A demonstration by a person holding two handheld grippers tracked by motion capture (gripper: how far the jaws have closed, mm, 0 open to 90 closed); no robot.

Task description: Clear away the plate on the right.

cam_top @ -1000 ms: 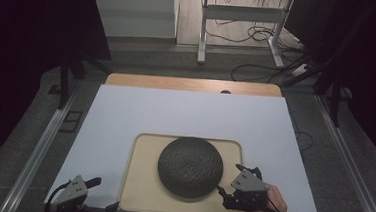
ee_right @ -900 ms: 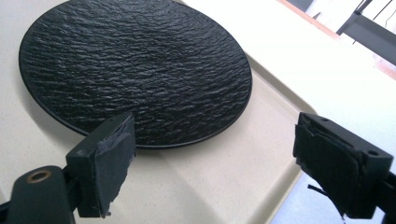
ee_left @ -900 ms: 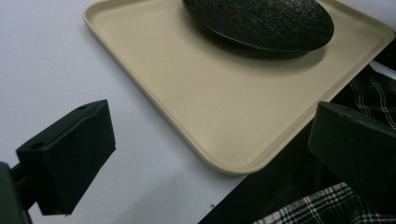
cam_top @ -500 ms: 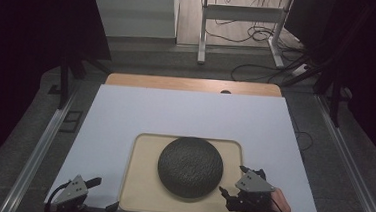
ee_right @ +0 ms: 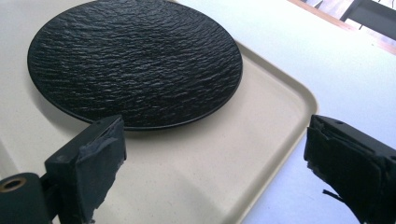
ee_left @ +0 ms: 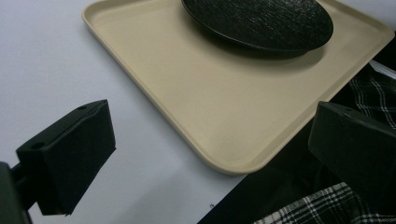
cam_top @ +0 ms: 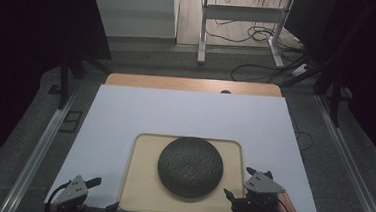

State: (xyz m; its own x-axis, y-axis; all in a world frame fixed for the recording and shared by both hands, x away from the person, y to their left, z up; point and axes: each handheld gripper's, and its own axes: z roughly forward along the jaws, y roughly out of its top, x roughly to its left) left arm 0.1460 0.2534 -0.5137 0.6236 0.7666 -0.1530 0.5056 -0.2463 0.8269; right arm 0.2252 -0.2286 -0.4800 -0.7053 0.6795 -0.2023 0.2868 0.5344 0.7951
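A black, rough-textured plate (cam_top: 190,166) (ee_right: 135,60) (ee_left: 257,18) lies on a beige tray (cam_top: 140,193) (ee_right: 280,107) (ee_left: 187,93) near the table's front edge. My right gripper (cam_top: 238,182) (ee_right: 215,140) hovers at the tray's front right corner. Its jaws have just been opening and stand wide apart, the tray's rim beneath the gap with no pad on it. At the front left corner my left gripper (cam_top: 102,194) (ee_left: 215,121) is open too. That corner lies between its jaws, untouched.
The tray rests on a white table sheet (cam_top: 185,116) with a wooden strip (cam_top: 192,84) at the back. Metal rails (cam_top: 38,145) run along both sides. A desk frame and cables (cam_top: 240,39) stand on the floor beyond. A checked garment (ee_left: 373,93) lies below the front edge.
The right gripper has drawn back a little from the plate toward the front right, and its jaws stand wider. Tray, plate and left gripper have stayed put.
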